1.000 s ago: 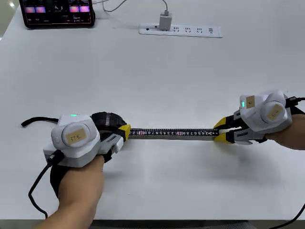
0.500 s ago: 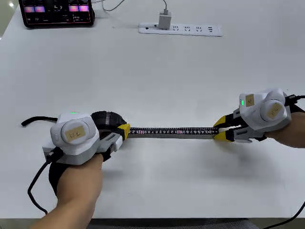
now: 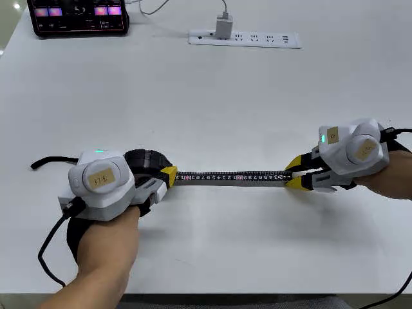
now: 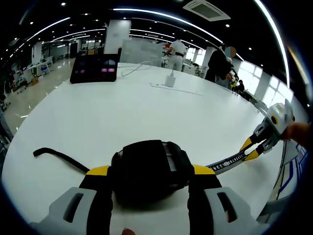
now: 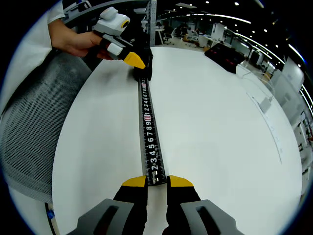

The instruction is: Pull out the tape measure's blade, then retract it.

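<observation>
Case (image 3: 148,162) left, blade (image 3: 232,176) rightward, perhaps touching table (image 3: 212,96); power strip (image 3: 257,40) behind.

Left tool (image 4: 150,171) gripping tape measure (image 4: 146,159), blade (image 4: 227,164) reaching right tool (image 4: 250,150)

Open-plan lab or office — long white workbench (image 3: 212,84), power strip (image 3: 244,39), ceiling light strips (image 4: 146,11).

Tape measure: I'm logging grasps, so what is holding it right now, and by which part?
The left gripper grips the tape measure by its black case. The right gripper pinches the pulled-out blade at its tip.
</observation>
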The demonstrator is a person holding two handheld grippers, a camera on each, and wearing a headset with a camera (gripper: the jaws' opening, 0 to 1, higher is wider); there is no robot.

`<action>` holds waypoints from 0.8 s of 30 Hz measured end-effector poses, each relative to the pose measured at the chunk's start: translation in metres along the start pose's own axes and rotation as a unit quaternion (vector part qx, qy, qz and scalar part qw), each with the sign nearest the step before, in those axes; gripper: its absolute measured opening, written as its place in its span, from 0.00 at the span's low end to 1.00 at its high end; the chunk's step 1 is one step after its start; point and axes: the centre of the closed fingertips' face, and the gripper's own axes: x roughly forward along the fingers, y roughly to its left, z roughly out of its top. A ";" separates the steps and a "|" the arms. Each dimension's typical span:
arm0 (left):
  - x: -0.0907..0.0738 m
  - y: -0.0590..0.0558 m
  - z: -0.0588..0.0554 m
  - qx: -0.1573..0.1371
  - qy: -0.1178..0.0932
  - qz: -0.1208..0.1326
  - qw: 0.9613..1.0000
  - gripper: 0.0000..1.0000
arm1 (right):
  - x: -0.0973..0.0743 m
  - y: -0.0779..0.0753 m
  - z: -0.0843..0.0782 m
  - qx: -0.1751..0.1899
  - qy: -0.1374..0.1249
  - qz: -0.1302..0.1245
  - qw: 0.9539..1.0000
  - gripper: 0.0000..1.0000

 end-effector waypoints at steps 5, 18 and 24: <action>0.000 0.000 0.000 -0.002 0.000 -0.001 1.000 0.58 | 0.002 0.001 0.005 0.000 -0.005 0.000 1.000 0.10; 0.000 0.000 0.000 -0.009 0.001 -0.005 1.000 0.58 | 0.010 0.000 0.016 -0.004 -0.011 0.002 1.000 0.10; -0.001 0.000 0.000 -0.012 0.001 -0.007 1.000 0.58 | 0.013 0.001 0.023 -0.003 -0.015 0.005 1.000 0.10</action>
